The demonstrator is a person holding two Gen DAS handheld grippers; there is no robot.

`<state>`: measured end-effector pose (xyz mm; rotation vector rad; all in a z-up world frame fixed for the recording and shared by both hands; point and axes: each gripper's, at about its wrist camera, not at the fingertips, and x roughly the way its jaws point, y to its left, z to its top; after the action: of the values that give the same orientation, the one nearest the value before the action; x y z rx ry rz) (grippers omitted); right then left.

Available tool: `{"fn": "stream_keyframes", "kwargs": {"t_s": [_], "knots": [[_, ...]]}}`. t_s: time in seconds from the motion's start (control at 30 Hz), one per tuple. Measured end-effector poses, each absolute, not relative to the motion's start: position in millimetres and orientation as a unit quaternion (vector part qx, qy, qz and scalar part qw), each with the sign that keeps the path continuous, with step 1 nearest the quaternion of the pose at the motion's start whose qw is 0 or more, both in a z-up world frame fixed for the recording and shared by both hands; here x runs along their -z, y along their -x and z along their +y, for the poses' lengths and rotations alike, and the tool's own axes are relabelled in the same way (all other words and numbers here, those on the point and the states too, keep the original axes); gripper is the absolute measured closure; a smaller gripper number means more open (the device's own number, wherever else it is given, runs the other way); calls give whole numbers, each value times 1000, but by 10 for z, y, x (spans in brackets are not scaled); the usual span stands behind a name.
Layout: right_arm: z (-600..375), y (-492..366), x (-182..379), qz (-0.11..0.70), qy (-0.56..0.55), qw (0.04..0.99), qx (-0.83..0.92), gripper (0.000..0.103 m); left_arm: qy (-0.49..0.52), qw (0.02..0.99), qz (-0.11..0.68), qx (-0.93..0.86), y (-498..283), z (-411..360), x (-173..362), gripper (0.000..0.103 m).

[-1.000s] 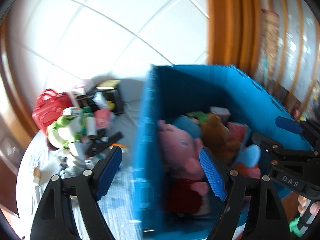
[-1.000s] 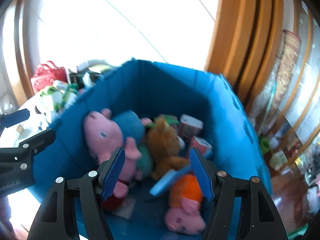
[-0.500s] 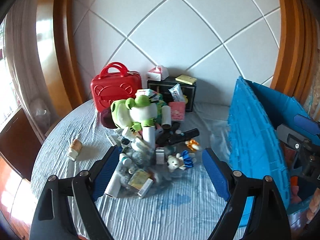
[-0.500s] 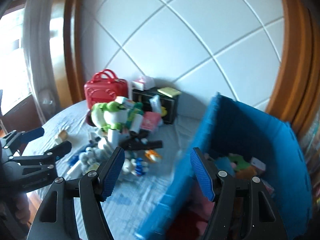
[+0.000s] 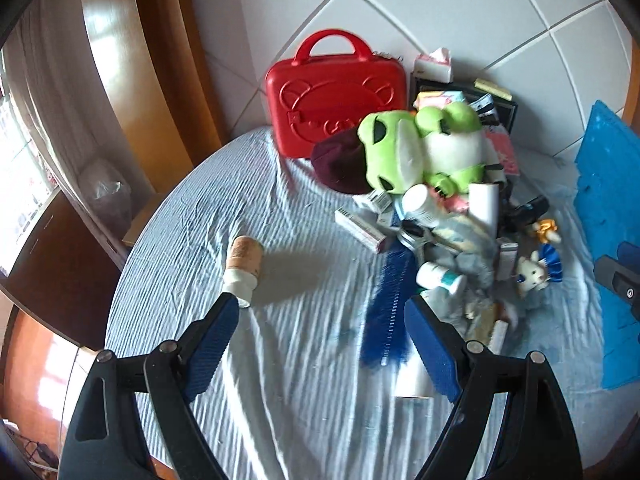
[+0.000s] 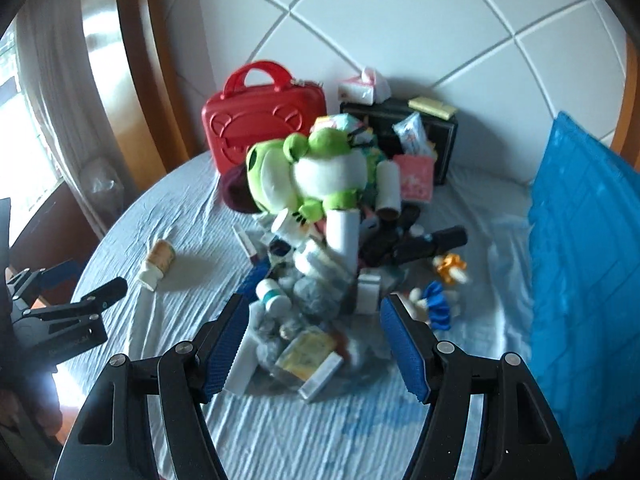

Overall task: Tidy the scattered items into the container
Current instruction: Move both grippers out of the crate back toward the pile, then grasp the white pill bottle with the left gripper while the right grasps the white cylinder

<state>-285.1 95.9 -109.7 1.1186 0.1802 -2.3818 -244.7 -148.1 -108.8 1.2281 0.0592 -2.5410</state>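
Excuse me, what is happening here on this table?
A person holds two grippers over a cluttered table. The left gripper and right gripper are both open and empty, pointing at the pile topped by a green frog plush. The blue container stands at the right. Nothing is being picked up yet.

A round surface (image 5: 304, 360) under a wrinkled pale blue striped cloth fills the frame. On it lie a small bottle (image 5: 242, 264) at centre left, a red case (image 5: 336, 92) at upper centre, and a blue container (image 6: 584, 260) at right.
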Motion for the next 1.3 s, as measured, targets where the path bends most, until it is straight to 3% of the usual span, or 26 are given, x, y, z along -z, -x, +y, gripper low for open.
{"fn": "stream_keyframes", "kwargs": {"t_s": [0.4, 0.67, 0.83, 1.1, 1.3], "knots": [[137, 2884, 2354, 67, -544, 204, 811, 41, -499, 167, 44, 849, 2947, -2761, 2161, 18], [-34, 2882, 2734, 66, -586, 177, 788, 50, -529, 163, 52, 831, 3285, -3029, 2658, 18], [-114, 2908, 2829, 59, -597, 179, 780, 51, -550, 161, 53, 818, 3457, -3070, 2858, 21], [-264, 2897, 2993, 72, -609, 180, 769, 53, -555, 136, 79, 817, 3474, -3084, 2941, 56], [-275, 2905, 3022, 73, -608, 180, 770, 53, -556, 138, 79, 816, 3380, -3021, 2895, 59]]}}
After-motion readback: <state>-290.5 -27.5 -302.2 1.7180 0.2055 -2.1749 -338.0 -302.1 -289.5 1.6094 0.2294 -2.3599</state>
